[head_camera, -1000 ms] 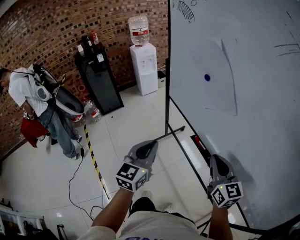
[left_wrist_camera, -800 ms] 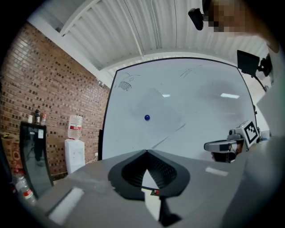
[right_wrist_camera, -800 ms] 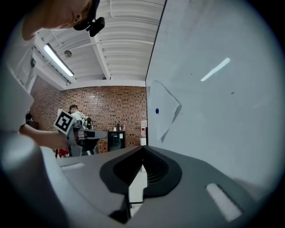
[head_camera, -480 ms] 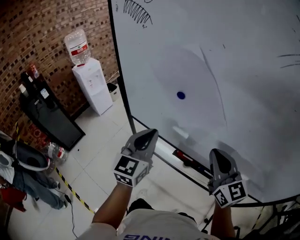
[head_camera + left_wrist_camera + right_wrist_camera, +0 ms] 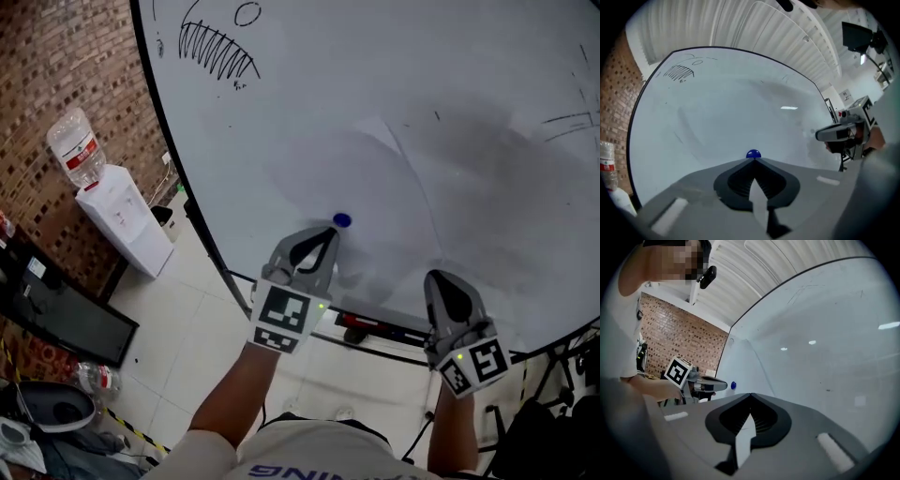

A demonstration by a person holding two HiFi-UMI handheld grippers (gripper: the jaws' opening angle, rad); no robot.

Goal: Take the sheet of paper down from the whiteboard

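Note:
A white sheet of paper (image 5: pixel 361 173) lies flat on the whiteboard (image 5: pixel 487 75), pinned near its lower edge by a round blue magnet (image 5: pixel 342 220). My left gripper (image 5: pixel 330 234) is shut and empty, its tips just below the magnet and close to the board. In the left gripper view the magnet (image 5: pixel 753 153) sits right above the closed tips (image 5: pixel 753 160). My right gripper (image 5: pixel 441 279) is shut and empty too, lower right of the sheet, pointing at the board. The right gripper view shows the paper (image 5: pixel 740 364), the magnet (image 5: pixel 733 385) and the left gripper (image 5: pixel 712 384) off to the left.
The board's tray (image 5: pixel 394 330) with a red marker (image 5: pixel 359 323) runs below both grippers. A water dispenser (image 5: pixel 117 220) and a black cabinet (image 5: pixel 56 314) stand by the brick wall (image 5: pixel 56 84) at left. Pen scribbles (image 5: pixel 216 52) mark the board's top.
The head view has swung from the floor up onto the whiteboard. Both grippers have risen toward the board, and the left one has come up under the blue magnet.

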